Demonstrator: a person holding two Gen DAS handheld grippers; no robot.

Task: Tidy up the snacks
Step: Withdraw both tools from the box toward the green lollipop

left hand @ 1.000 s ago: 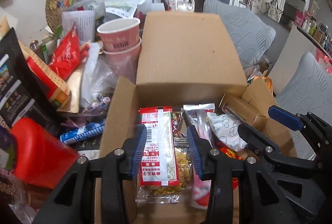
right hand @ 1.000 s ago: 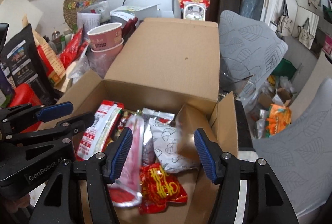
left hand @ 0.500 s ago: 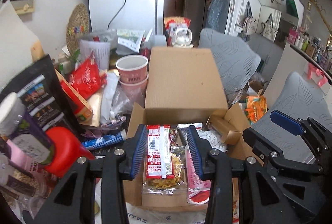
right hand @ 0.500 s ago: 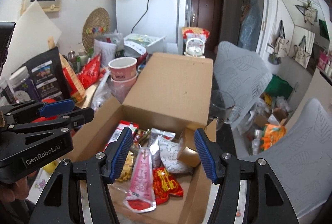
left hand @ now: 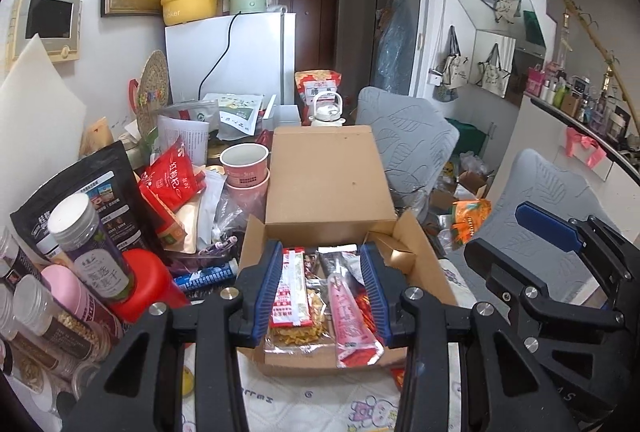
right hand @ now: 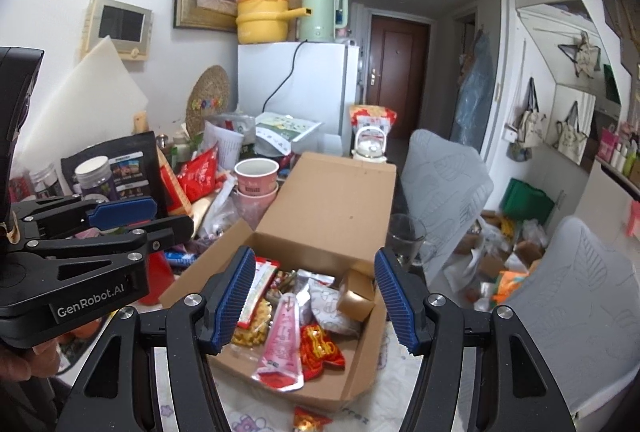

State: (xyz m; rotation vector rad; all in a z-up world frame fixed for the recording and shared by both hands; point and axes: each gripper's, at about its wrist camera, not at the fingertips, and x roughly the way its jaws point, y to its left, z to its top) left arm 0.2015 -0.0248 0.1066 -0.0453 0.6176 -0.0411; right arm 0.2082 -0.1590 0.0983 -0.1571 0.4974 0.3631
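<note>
An open cardboard box (left hand: 328,183) stands on the patterned tablecloth, its lid flap folded back. Inside lie a red-and-white snack packet (left hand: 290,288), a pink pouch (left hand: 348,316), a white patterned bag (right hand: 328,308) and a red packet (right hand: 320,346). My left gripper (left hand: 323,292) hovers above the box's near end, open, with nothing between its blue pads. My right gripper (right hand: 315,304) hangs beside it on the right, open wider and also empty. Each gripper shows in the other's view: the right gripper (left hand: 496,232) and the left gripper (right hand: 160,218).
Left of the box crowd jars (left hand: 88,244), a red-lidded container (left hand: 148,284), a black bag (left hand: 88,187), stacked pink cups (left hand: 244,167) and a red bag (left hand: 172,183). A white fridge (left hand: 240,55) stands behind. Grey chairs (right hand: 444,171) and a glass (right hand: 404,238) are right. A small red packet (right hand: 310,422) lies before the box.
Both grippers have risen and drawn back from the box, so it looks smaller and more of the room shows. Their jaw gaps are unchanged and both stay empty.
</note>
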